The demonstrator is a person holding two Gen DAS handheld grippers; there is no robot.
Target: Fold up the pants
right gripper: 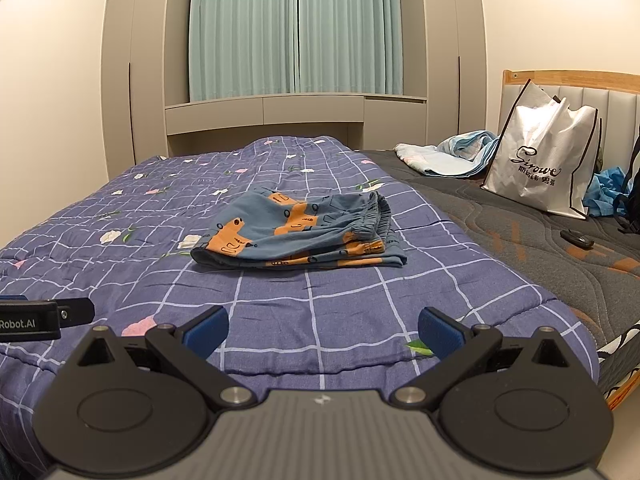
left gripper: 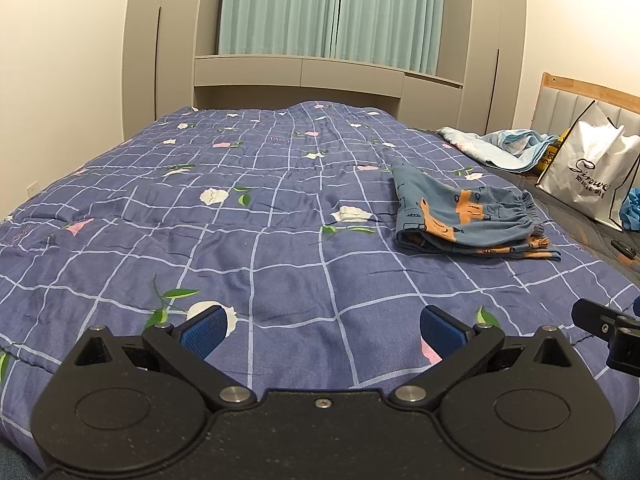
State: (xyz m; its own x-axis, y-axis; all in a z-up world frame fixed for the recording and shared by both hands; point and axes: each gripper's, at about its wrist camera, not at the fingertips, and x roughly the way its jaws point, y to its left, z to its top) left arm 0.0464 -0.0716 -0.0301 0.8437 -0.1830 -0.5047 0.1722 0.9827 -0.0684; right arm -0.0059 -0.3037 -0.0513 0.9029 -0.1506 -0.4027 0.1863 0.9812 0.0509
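Apparently the folding is almost finished, or fully finished. The pants [right gripper: 296, 232], blue with orange animal prints, lie on the quilt [right gripper: 340, 320] as a compact bundle of several layers; in the right wrist view they are in the middle of the frame, and in the left wrist view they are at the right of center. The elastic waistband is at the right end of the bundle and the layers under it look rather even, only one lower edge sticks out a little at the lower right corner. The left tool [left gripper: 322, 330] is at the bottom of its frame with the two blue pads spread wide, and nothing is between them. The right tool [right gripper: 323, 332] is the same: wide apart and empty, low over the near edge of the quilt. Both are well apart from the pants and do not touch them. So I judge that no fold is in progress now. What is left, if anything, is maybe one more smoothing of the bundle, but I cannot tell from these views if another fold is wanted. A white shopping bag [right gripper: 548, 164] stands at the right side, on the grey mattress near the headboard, and it has no part in the work.
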